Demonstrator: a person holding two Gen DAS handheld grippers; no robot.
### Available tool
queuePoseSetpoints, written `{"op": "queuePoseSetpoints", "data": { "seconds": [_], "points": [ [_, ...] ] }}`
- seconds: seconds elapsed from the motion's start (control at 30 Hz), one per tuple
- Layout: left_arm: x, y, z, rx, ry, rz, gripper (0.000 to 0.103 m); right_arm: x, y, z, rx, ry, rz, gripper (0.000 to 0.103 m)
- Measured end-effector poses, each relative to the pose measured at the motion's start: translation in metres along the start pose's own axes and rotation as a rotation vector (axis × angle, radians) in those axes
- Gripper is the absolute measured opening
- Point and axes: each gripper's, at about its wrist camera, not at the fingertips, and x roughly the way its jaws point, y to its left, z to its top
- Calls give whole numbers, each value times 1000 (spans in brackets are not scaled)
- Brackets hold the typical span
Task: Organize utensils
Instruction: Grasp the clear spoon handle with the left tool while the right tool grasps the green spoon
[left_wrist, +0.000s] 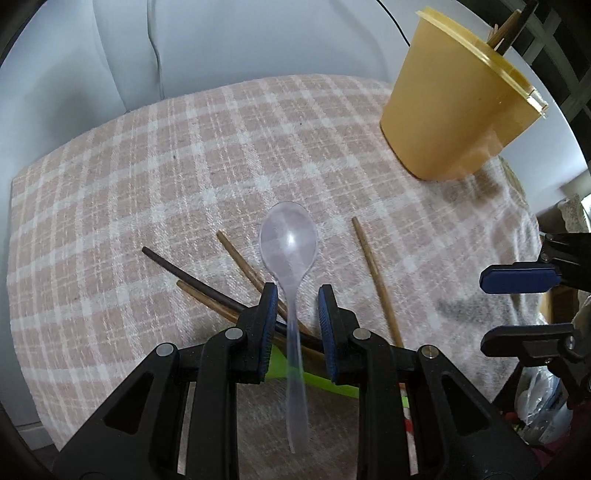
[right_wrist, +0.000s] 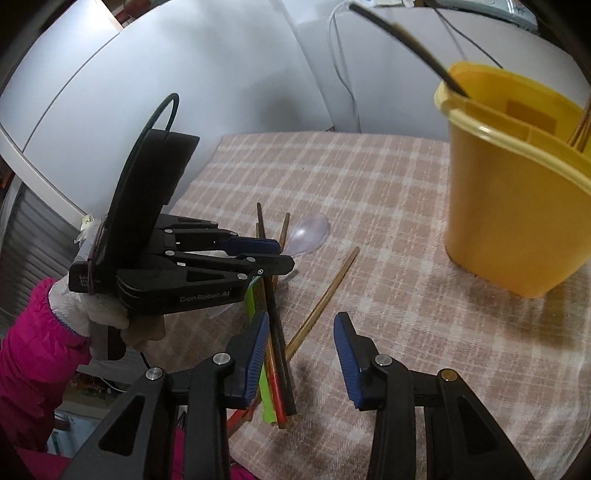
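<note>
A clear plastic spoon (left_wrist: 289, 240) lies on the checked cloth (left_wrist: 166, 166), its bowl pointing away. Its thin handle runs between the fingers of my left gripper (left_wrist: 297, 291), with a gap on each side; the pads do not press it. Brown and dark chopsticks (left_wrist: 192, 280) fan out to the left, and one pale chopstick (left_wrist: 376, 280) lies to the right. In the right wrist view my right gripper (right_wrist: 301, 347) hangs open over the near ends of that pale chopstick (right_wrist: 325, 295) and a dark one (right_wrist: 279, 343). The left gripper (right_wrist: 286, 254) shows side-on by the spoon's bowl (right_wrist: 308, 234).
A yellow tub (right_wrist: 517, 221) with chopsticks standing in it sits at the far right of the cloth (right_wrist: 369, 177); it also shows as the tub (left_wrist: 454, 110). Green (right_wrist: 266, 391) and red (right_wrist: 277, 395) sticks lie by my right gripper's left pad. A gloved hand (right_wrist: 88, 310) holds the left gripper.
</note>
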Motion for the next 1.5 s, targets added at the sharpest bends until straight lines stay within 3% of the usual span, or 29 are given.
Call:
{"op": "queuePoseSetpoints", "data": {
  "seconds": [0.07,0.13,0.33,0.63,0.9,1.17,1.5],
  "points": [
    [5,0,3,-1,14,29,21,5,-2,2,1,12,3,39],
    [5,4,5,-9,9,35,9,10,-3,4,2,22,5,39],
    [1,21,7,-40,-17,15,3,19,0,8,-27,53,8,38],
    [-28,65,-18,-170,-114,-26,3,44,22,16,-98,118,67,30],
    [-40,72,-52,-230,-136,-24,3,69,53,18,-204,180,111,26],
    [-48,66,-62,-254,-136,-11,3,96,64,19,-291,228,5,26],
    [-47,64,-63,-260,-141,-5,3,115,71,34,-307,268,-5,24]
  ]
}}
